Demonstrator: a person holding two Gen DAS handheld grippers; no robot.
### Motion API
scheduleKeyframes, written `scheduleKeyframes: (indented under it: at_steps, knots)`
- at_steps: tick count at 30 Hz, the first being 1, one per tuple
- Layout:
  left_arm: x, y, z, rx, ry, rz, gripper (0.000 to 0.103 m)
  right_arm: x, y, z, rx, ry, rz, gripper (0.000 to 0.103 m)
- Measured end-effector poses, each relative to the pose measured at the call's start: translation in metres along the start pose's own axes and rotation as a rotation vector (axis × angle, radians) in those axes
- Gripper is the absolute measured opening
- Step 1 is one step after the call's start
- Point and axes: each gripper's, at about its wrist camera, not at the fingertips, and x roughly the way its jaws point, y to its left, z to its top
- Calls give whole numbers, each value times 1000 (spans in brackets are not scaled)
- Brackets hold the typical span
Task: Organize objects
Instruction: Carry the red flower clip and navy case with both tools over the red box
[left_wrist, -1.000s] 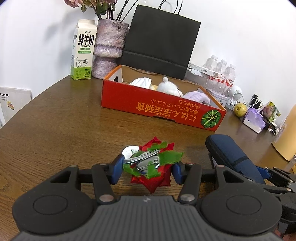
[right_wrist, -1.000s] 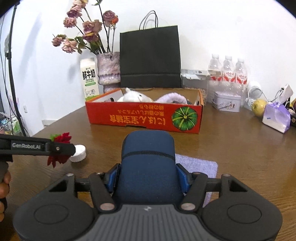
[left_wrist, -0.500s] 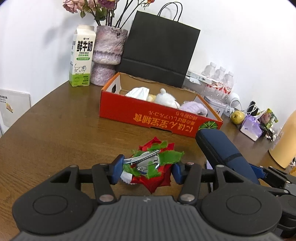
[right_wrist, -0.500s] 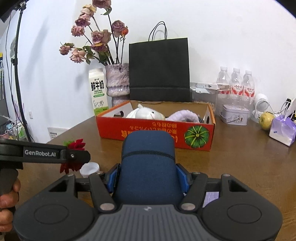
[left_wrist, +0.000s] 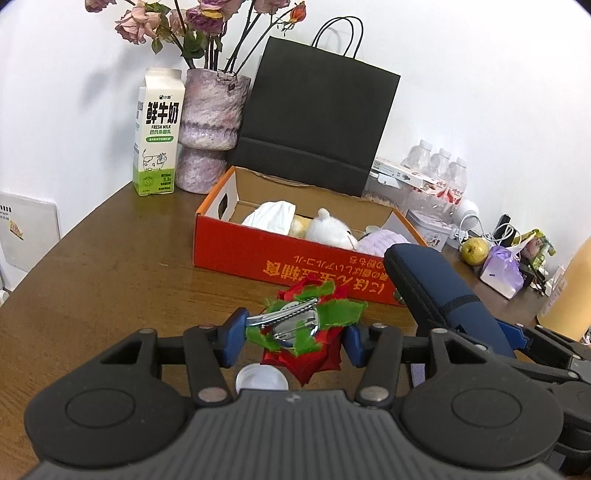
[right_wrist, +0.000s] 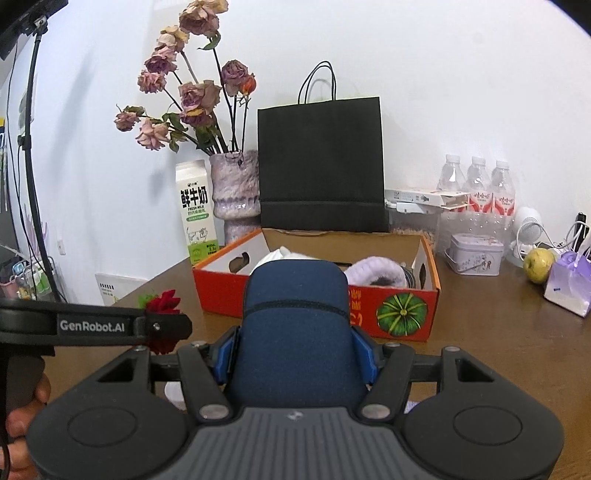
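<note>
A brown wooden table (left_wrist: 110, 266) fills the lower half of both views. Against the white wall at the top stands a black paper bag (left_wrist: 314, 125), and in front of it, mid-frame, an open red cardboard box (left_wrist: 258, 258) holding a white plush toy (left_wrist: 330, 230) and soft cloth items. Left of the bag are a mottled purple vase (left_wrist: 210, 129) of dried roses and a milk carton (left_wrist: 157, 133).

The right gripper (right_wrist: 297, 354) is clamped partway closed on a navy blue zip case (right_wrist: 297, 314), which rises up the centre of its view, clear of the table. The left gripper (left_wrist: 293, 336), low in centre frame, pinches a red fabric flower hair clip (left_wrist: 303, 328) between its blue pads. Just below it sits a small white lid (left_wrist: 260, 378), probably resting on the table.
</note>
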Motion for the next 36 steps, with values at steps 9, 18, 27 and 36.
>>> scheduleKeyframes:
  at_steps: [9, 18, 27, 36]
  knots:
    - [10, -2, 17, 2, -20, -1, 54, 13, 1, 15, 9, -19, -5, 61]
    - [26, -2, 34, -19, -34, -3, 53, 31, -3, 32, 20, -47, -25, 61]
    - [45, -2, 50, -19, -44, -5, 53, 53, -16, 46, 61, -62, -53, 61]
    - [64, -4, 66, -19, -53, -8, 53, 72, -27, 58, 81, -62, -59, 61]
